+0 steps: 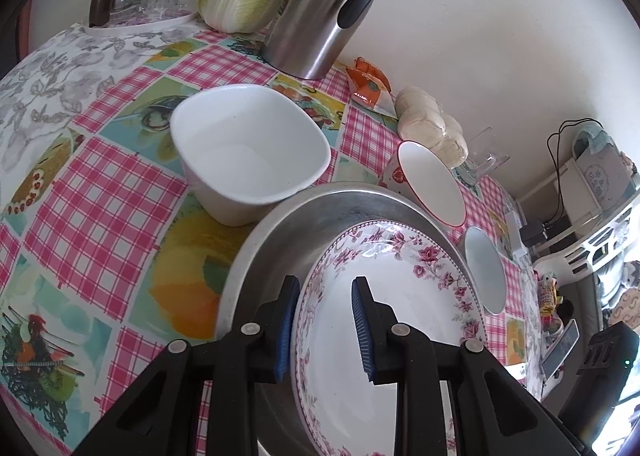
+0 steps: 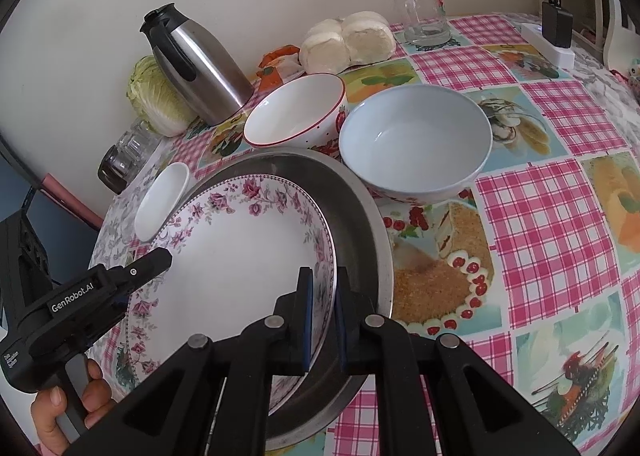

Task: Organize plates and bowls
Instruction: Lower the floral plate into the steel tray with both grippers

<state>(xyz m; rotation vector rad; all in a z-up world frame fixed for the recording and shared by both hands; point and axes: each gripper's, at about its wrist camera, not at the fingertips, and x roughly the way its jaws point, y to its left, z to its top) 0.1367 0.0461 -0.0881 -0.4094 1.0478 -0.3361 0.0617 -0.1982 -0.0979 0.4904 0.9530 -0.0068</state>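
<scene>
Checked pink tablecloth (image 2: 540, 216) against a cream wall (image 1: 460, 16), both grippers, left (image 1: 326, 326) and right (image 2: 322, 320), pinching the floral plate (image 2: 240, 256) rim over a steel pan (image 2: 360, 224), bowls (image 2: 416, 144) beside

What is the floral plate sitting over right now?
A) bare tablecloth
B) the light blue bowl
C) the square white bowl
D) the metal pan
D: the floral plate lies within the rim of the metal pan, gripped at opposite edges by the left hand-held gripper and right hand-held gripper.
</scene>
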